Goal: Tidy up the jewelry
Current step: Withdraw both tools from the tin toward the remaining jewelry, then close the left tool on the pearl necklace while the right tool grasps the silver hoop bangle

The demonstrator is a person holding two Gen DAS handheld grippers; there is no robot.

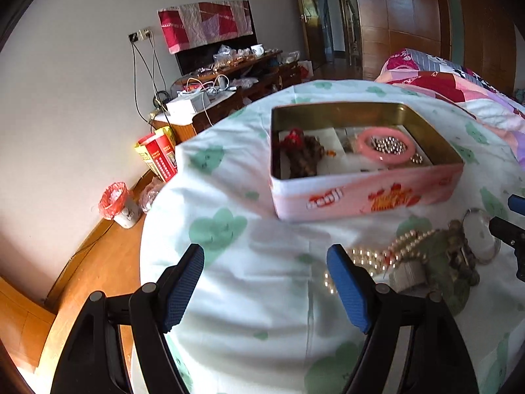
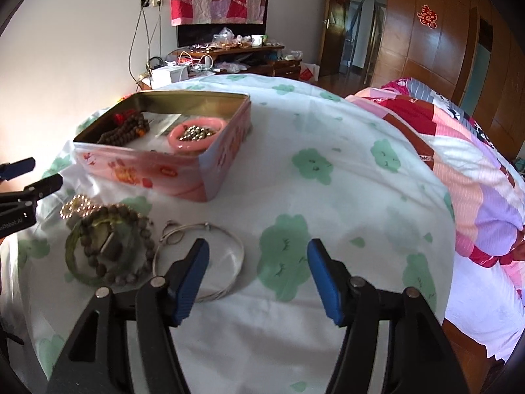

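A pink tin box (image 1: 361, 197) stands open on the green-flowered sheet. It holds a pink bangle (image 1: 364, 146) around gold beads, and a dark bead string (image 1: 303, 157) with a red tassel. In front of the box lie a pearl string (image 1: 377, 252), a green bangle (image 2: 73, 262), a brown bead bracelet (image 2: 131, 246) and a silver bangle (image 2: 229, 246). My left gripper (image 1: 265, 262) is open over bare sheet, left of the pearls. My right gripper (image 2: 259, 256) is open too, its left finger (image 2: 188, 282) above the silver bangle's rim, with nothing between the pads.
A patchwork quilt (image 2: 459, 164) is heaped along the right of the bed. The bed's left edge drops to a wooden floor (image 1: 98, 262) with a red-lined bin (image 1: 118, 203). A cluttered wooden cabinet (image 1: 229, 82) stands by the far wall.
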